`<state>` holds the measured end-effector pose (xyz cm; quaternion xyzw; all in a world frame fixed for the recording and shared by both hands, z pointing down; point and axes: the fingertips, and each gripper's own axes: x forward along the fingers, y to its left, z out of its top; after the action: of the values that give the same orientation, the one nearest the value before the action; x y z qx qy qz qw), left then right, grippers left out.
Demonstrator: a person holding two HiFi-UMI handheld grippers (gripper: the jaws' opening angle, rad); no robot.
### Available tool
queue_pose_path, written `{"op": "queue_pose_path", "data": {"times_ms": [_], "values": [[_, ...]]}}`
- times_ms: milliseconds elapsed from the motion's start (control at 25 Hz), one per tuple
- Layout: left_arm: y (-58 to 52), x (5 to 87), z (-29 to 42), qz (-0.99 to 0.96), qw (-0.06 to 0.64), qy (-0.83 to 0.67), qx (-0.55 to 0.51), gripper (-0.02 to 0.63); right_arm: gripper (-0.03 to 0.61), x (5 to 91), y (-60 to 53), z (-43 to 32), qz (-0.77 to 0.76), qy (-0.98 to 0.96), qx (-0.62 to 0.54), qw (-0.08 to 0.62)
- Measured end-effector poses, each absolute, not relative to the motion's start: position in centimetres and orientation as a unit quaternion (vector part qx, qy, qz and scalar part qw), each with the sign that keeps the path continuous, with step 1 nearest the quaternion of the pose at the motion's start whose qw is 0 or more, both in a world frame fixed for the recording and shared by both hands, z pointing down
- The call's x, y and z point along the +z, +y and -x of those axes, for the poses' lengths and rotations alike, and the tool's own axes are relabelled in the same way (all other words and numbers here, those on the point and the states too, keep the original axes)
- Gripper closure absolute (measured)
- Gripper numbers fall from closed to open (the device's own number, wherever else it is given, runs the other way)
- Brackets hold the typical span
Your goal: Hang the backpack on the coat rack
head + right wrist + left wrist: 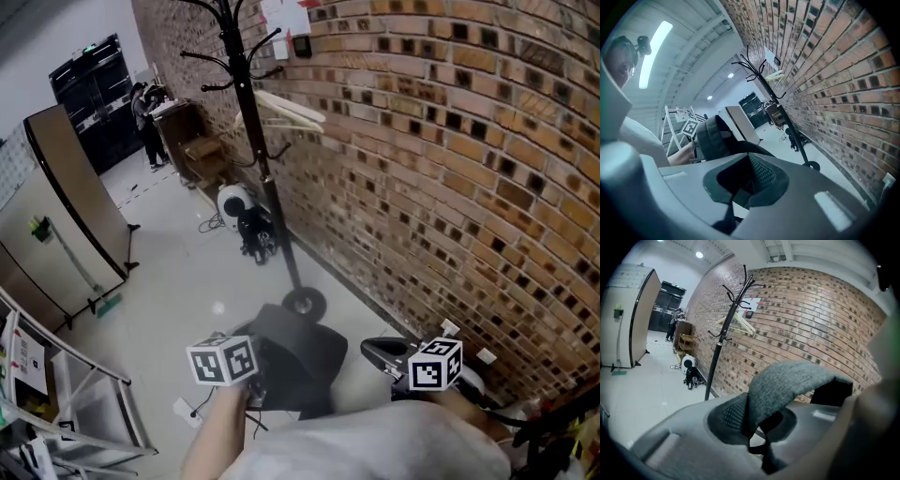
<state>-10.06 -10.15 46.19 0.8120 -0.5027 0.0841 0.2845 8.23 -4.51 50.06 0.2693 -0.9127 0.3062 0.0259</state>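
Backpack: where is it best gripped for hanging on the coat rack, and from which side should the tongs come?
Probably the grey padded strap of the backpack, gripped low at one end from underneath. It arches up as an open loop above the left tongs, so its top is free to drop over a hook of the coat rack.

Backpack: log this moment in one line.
left gripper shut on backpack strap | right gripper at backpack, grip unclear | coat rack ahead by brick wall | backpack not yet hung
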Motion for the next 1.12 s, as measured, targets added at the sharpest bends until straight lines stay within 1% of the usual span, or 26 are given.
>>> {"op": "queue_pose_path", "data": {"times_ms": [160, 520, 760, 1120], "values": [[-14.9, 47.0, 11.6, -0.813, 0.292, -0.496, 0.089, 0.586, 0.578, 50.4, -9.1, -7.3, -0.284, -0.901, 0.328, 0.018], [-26.7, 47.7, 14.4, -0.822, 0.289, -0.477, 0.113, 0.586, 0.578, 51.0, -20.4, -4.0, -0.309, -0.882, 0.354, 0.034], [-33.7, 47.2, 16.6, -0.829, 0.287, -0.465, 0.116, 0.586, 0.578, 50.6, -27.7, -1.7, -0.324, -0.875, 0.359, 0.031], [-42.4, 45.6, 18.2, -0.841, 0.272, -0.451, 0.123, 0.586, 0.578, 50.4, -33.7, -0.2, -0.348, -0.867, 0.357, 0.024]]}}
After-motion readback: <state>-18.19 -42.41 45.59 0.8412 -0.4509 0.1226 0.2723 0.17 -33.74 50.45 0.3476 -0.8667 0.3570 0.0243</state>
